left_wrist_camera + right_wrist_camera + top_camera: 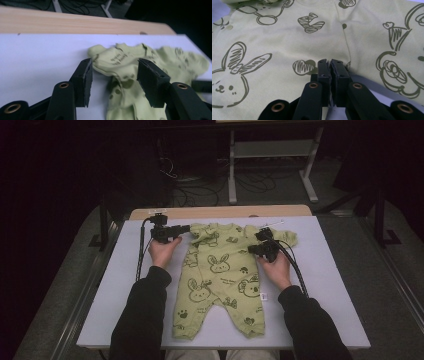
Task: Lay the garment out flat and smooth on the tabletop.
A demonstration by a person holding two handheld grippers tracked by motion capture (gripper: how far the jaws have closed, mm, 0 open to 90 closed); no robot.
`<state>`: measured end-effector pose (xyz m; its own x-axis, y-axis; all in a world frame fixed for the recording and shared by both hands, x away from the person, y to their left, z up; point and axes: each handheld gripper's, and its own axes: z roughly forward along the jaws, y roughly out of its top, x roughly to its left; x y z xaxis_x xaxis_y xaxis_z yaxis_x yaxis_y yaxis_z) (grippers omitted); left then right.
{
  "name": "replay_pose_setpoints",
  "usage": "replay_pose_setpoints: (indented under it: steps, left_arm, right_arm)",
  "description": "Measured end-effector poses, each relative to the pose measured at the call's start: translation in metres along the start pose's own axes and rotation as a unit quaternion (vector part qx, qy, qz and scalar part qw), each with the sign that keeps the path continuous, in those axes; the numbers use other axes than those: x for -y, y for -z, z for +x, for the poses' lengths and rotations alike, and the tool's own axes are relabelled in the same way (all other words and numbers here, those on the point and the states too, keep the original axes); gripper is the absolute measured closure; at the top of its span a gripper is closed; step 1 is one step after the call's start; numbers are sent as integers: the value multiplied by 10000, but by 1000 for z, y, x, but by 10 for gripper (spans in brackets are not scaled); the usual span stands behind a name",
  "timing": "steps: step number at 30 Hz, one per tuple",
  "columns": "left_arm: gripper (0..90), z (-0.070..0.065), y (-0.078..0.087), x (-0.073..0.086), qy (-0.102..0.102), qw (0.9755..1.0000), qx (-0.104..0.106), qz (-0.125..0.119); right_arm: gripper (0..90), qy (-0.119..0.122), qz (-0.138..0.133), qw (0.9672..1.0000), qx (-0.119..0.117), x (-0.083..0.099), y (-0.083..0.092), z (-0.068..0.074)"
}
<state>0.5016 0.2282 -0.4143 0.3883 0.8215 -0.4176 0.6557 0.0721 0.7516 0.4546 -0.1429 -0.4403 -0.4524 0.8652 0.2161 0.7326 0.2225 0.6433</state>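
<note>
- Left claw [113, 77]: released, jaws spread either side of the romper's [220, 275] sleeve end, near the counter's [325, 270] far edge.
- Right claw [330, 68]: clenched, jaws pressed together at the cloth's edge under the other sleeve; whether it pinches cloth I cannot tell.
- Green animal-print romper lies flat mid-counter.

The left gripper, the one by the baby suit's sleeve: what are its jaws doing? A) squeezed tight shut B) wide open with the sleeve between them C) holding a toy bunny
B: in the left gripper view the left gripper has its two black jaws spread apart, with the green baby suit's sleeve lying in the gap.
</note>
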Motion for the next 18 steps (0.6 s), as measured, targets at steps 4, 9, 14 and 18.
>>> replay_pose_setpoints:
  steps: [4, 9, 14, 18]
  left_arm:
    - [444, 13, -10, 2, 393, 9991, -123, -63]
    - [444, 20, -27, 0, 510, 9985, -208, -8]
    - [442, 19, -47, 1, 775, 9969, -71, 106]
    - [477, 14, -61, -1, 801, 9961, -145, 344]
  right_arm:
    - [851, 3, -22, 10000, -11, 0, 1, 0]
    - [851, -2, -53, 10000, -38, -1, 2, -1]
    - [851, -22, -17, 10000, -40, 0, 1, -1]
    - [852, -9, -6, 10000, -38, 1, 0, -1]
